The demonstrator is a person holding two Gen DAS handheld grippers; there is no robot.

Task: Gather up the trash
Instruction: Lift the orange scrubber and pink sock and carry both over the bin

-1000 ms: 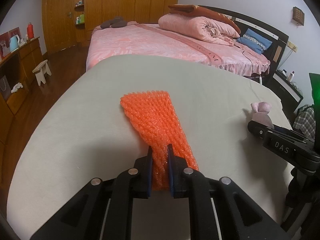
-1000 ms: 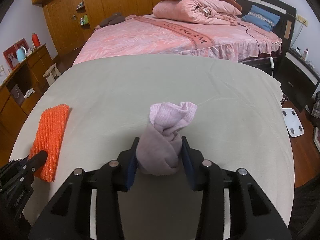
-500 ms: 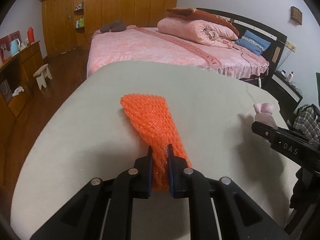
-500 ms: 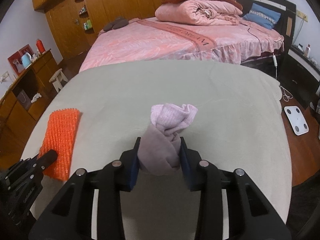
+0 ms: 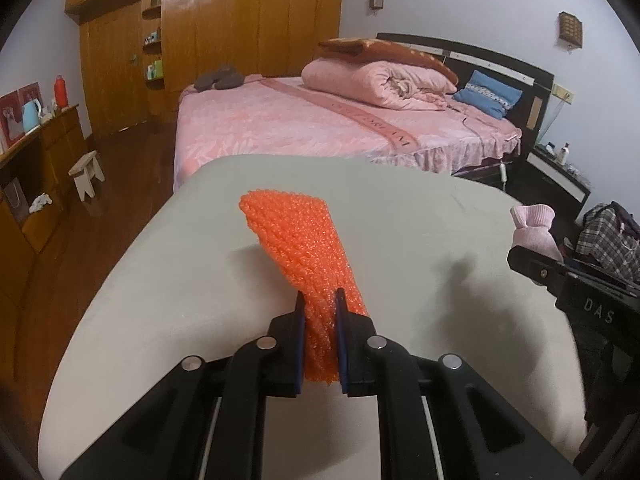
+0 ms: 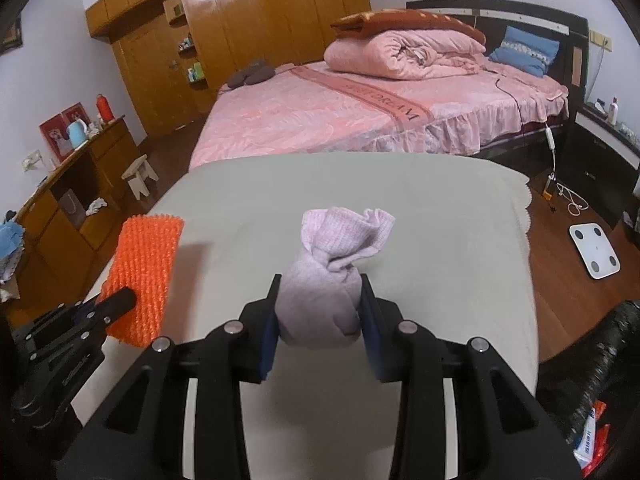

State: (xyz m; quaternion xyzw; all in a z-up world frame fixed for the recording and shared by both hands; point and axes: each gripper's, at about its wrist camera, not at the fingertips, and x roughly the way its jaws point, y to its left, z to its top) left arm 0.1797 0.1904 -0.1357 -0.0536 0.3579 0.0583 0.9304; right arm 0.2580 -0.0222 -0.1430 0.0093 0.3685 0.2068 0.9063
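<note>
Holding both items off the tabletop [image 6: 440, 216]: left claw [image 5: 320, 312] clamped on orange foam net [image 5: 304, 248], right claw [image 6: 318, 304] on balled pink sock [image 6: 328, 280]. Risk: thin net slipping out in transit.

Quick count: two grippers, left [image 5: 320, 300] and right [image 6: 319, 284], each with two fingers. One orange foam net [image 5: 304, 248], one rolled pink sock [image 6: 332, 272]. One grey table [image 5: 420, 220], one bed [image 5: 280, 124], one rolled quilt [image 5: 372, 80], one blue pillow [image 5: 488, 94]. One stool [image 5: 86, 172], one kettle [image 5: 31, 114], one red flask [image 5: 60, 90], one white scale [image 6: 595, 250].
</note>
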